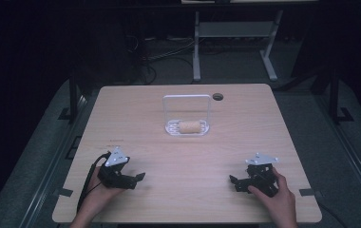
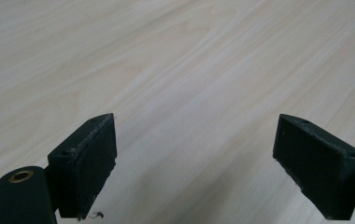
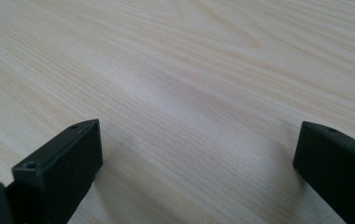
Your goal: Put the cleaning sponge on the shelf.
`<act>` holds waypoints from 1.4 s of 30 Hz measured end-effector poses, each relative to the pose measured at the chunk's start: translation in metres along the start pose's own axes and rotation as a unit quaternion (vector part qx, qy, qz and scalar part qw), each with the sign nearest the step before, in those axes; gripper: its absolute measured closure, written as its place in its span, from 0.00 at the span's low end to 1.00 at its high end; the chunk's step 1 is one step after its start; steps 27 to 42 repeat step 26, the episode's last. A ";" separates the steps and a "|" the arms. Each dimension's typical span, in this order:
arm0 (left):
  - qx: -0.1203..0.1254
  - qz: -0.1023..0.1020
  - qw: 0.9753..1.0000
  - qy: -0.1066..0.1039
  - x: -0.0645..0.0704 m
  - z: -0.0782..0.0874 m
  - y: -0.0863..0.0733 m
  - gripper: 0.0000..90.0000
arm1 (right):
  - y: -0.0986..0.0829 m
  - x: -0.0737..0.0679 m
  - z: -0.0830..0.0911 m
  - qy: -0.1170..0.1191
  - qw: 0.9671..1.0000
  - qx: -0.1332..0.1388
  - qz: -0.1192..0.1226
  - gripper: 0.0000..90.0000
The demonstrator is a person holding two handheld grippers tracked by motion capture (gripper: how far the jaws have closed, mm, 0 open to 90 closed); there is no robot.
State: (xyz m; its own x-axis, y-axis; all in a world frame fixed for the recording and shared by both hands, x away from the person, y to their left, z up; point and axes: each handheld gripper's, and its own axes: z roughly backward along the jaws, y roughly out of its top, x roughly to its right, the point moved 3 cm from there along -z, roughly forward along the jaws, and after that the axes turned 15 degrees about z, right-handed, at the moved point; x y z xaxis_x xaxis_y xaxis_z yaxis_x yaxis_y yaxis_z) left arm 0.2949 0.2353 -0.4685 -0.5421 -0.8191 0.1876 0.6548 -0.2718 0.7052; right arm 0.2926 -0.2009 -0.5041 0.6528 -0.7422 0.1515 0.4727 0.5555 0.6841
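My left gripper [image 1: 138, 178] and right gripper [image 1: 234, 181] lay spread on the table [image 1: 188, 156], well apart from the roll [image 1: 190, 127].

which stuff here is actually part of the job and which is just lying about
Part of the job:
- left gripper, jaws open, holding nothing
- right gripper, jaws open, holding nothing
- tan roll, lying in the tray
- clear tray with its tall handle, mid-table

Just lying about:
- round hole in the table
- desk frame and cables on the floor beyond
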 end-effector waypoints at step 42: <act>-0.004 0.004 1.000 0.010 -0.016 0.005 -0.039 0.14 | 0.000 0.000 0.000 0.000 1.000 0.000 -0.001 0.01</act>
